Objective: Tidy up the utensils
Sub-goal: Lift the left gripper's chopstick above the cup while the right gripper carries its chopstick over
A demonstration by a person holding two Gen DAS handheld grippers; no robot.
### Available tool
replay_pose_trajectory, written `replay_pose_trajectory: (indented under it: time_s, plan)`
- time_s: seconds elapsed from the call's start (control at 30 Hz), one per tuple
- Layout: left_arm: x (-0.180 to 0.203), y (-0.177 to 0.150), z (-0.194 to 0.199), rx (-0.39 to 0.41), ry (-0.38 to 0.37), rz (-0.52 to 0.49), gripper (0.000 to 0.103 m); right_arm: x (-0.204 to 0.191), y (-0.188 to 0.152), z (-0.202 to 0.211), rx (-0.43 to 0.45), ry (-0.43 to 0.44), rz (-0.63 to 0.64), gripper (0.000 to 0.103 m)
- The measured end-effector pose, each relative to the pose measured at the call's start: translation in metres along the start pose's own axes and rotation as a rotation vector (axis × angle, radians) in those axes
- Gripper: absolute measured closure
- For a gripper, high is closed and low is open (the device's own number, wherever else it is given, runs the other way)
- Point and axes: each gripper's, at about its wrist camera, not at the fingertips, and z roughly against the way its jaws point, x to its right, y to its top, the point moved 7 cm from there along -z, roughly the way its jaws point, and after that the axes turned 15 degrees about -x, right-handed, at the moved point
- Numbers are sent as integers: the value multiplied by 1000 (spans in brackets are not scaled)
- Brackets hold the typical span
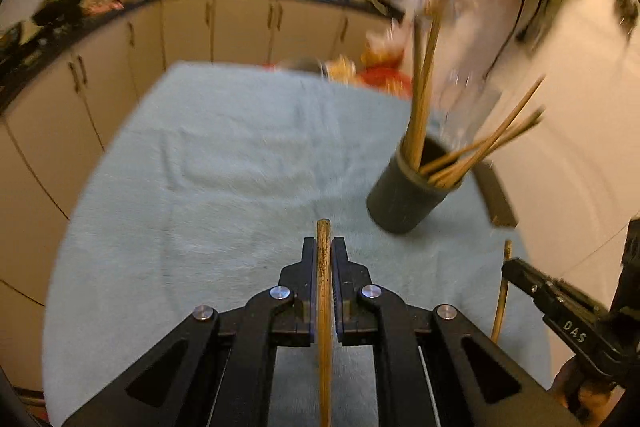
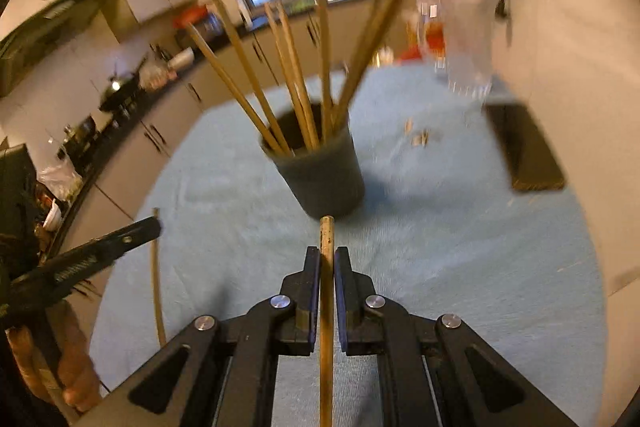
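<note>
Presently, your stock, largest item first.

Bench: covered by a pale teal cloth; bare across most of its middle.

Clear vase: stands at the far side near the wall, blurred, with dried stems above it. A dark flat pad lies beside it.

Dark cup: upright on the cloth, holding a fan of chopsticks that lean out in several directions. It sits ahead of your right tongs and ahead and to the right of your left tongs.

Held chopstick, left: clamped between the left tongs, running along the fingers, tip poking out in front.

Held chopstick, right: gripped the same way in the right tongs, tip pointing at the cup's base.

Small bits: lie on the cloth beyond the cup; too blurred to name.

Risks, as judged: the splayed sticks crowd the cup's mouth, so a new stick brought in low or at a slant may strike them or the rim and tip the cup. Both tongs are near each other; converging on the cup at once could cross the two held sticks. Each stick is pinched on a narrow line, so a knock could swivel it. The vase stands close enough behind to be clipped by an overshoot.
</note>
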Motion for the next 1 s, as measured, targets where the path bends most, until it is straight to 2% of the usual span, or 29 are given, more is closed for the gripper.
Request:
replay_pose_trajectory:
  time_s: [0.13, 0.3, 0.43, 0.67, 1.0]
  plan:
    - [-6, -19, 52, 149, 29, 33, 96, -10, -15, 37, 78, -2, -16, 95]
    - [-12, -32, 78, 209, 21, 71, 96, -26, -31, 81, 188, -31, 10, 95]
    - [-5, -44, 90, 221, 33, 47, 96, -27, -35, 103, 237, -37, 24, 95]
    - [-2, -58, 101, 248, 59, 37, 96, -35, -47, 118, 259, -34, 38, 95]
    - [5, -62, 112, 244, 20, 37, 96, -35, -51, 136, 291, -13, 42, 95]
